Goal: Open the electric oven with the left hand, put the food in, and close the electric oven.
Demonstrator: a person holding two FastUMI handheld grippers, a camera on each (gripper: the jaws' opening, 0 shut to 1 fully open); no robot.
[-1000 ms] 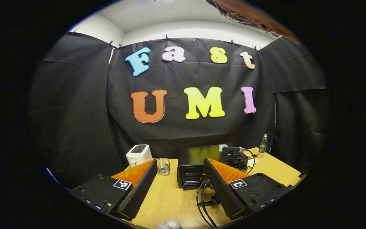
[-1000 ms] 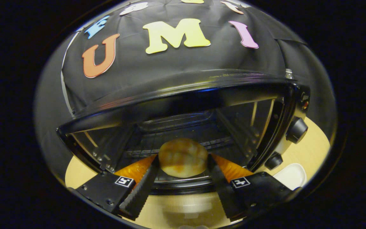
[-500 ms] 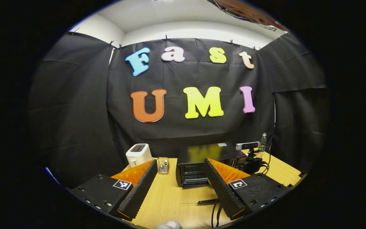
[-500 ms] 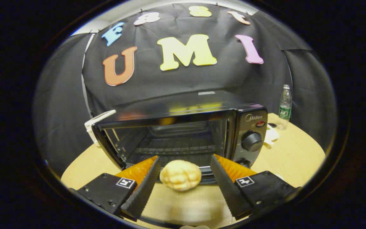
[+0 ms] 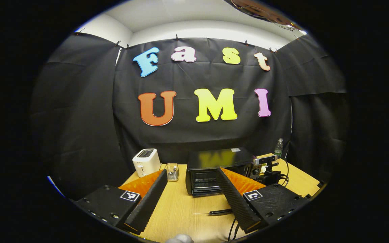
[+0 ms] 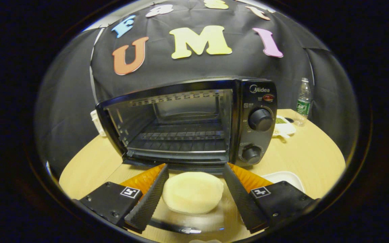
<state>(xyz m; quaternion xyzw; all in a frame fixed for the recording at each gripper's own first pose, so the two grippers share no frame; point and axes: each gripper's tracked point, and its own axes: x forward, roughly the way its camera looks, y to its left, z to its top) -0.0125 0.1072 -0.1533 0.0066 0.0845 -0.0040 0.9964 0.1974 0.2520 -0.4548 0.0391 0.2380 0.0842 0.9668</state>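
The bun lies on the open oven door's glass, between the right gripper's released fingers. It looks soft and light; pinch its sides gently. The left gripper hangs released.

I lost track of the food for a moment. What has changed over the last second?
The right gripper backed away from the oven. The bun, earlier at the oven's mouth, came out with it and now sits between its fingers in front of the oven; whether they press it is unclear. Unchanged: oven open, left gripper open and hanging back.
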